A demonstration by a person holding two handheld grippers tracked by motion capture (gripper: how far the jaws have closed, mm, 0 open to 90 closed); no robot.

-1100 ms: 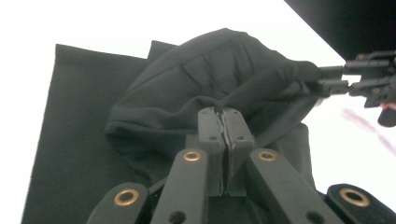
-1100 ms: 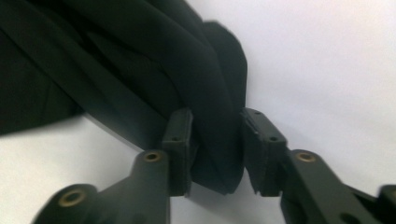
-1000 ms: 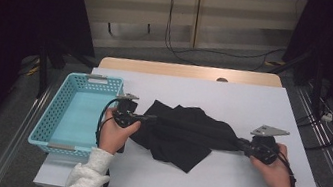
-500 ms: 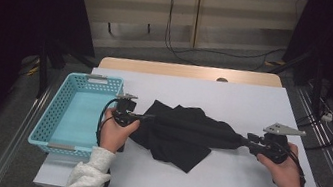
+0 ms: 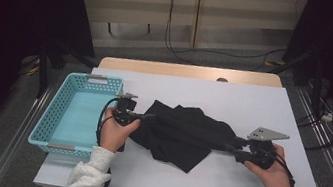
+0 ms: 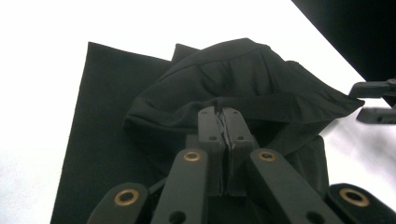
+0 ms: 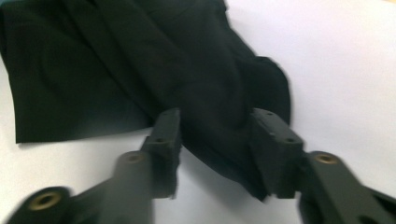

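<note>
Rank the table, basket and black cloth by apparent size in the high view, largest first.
1. table
2. cloth
3. basket
Cloth and basket look close in area, so their order is unsure.

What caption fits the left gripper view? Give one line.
Left gripper shut on a fold of black cloth over a white table.

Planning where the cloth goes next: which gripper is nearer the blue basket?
Left. The left gripper sits beside the blue basket; the right gripper is across the black cloth.
</note>
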